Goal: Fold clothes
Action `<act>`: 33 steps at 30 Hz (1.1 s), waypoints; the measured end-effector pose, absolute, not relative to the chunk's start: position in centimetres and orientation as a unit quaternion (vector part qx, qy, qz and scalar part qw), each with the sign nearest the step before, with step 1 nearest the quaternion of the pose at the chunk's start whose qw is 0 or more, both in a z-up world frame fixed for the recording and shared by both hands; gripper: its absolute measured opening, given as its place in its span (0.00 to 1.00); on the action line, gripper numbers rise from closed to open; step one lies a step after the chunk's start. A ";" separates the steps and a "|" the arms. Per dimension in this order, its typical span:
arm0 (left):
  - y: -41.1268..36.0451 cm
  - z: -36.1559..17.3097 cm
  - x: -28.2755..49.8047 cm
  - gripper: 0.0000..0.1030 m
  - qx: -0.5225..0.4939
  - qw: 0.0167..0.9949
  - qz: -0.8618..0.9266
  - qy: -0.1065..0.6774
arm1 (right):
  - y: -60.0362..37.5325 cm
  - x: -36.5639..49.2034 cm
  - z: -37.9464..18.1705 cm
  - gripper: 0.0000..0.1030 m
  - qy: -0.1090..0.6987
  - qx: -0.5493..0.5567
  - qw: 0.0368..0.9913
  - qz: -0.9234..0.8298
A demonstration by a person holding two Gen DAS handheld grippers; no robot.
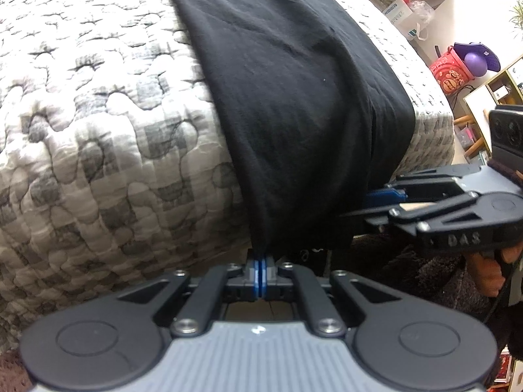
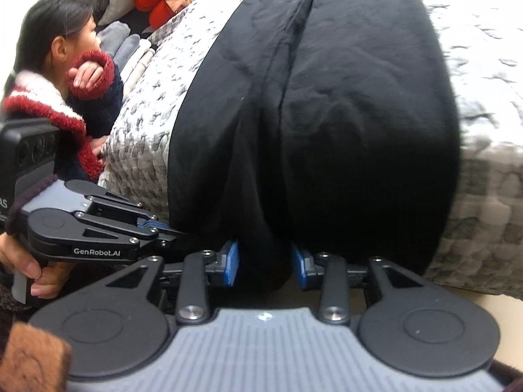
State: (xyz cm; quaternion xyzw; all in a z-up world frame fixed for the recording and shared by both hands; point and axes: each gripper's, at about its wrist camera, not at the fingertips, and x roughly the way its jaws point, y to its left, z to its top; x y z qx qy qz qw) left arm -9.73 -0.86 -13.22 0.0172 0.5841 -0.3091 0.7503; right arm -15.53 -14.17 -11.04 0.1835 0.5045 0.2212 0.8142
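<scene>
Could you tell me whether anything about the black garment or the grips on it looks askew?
The black garment is creased and bunched lengthwise on the quilt. The left tool pinches its hem shut; the right tool merely straddles a thick fold.

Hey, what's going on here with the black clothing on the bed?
A person holding a gripper in each hand is working on a black garment spread over a quilted grey-and-white bedspread, its near end hanging over the bed's edge. The left gripper has its jaws shut on that end's edge. The right gripper is beside it, its jaws apart around a bunched fold of the same fabric, not pressing it. Another person in a fuzzy red-trimmed sleeve sits beside the bed.
</scene>
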 end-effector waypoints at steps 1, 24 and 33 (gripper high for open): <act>-0.7 -13.3 -9.7 0.02 0.016 0.750 -0.309 0.584 | -14.0 -15.7 -10.8 0.37 0.503 0.181 0.814 0.226; 0.0 -13.4 -8.8 0.02 0.007 0.748 -0.305 0.590 | -16.6 -17.6 -9.3 0.34 0.459 0.273 0.807 0.251; 0.1 -13.5 -8.6 0.02 0.006 0.746 -0.307 0.591 | -18.2 -17.7 -10.0 0.30 0.467 0.284 0.812 0.204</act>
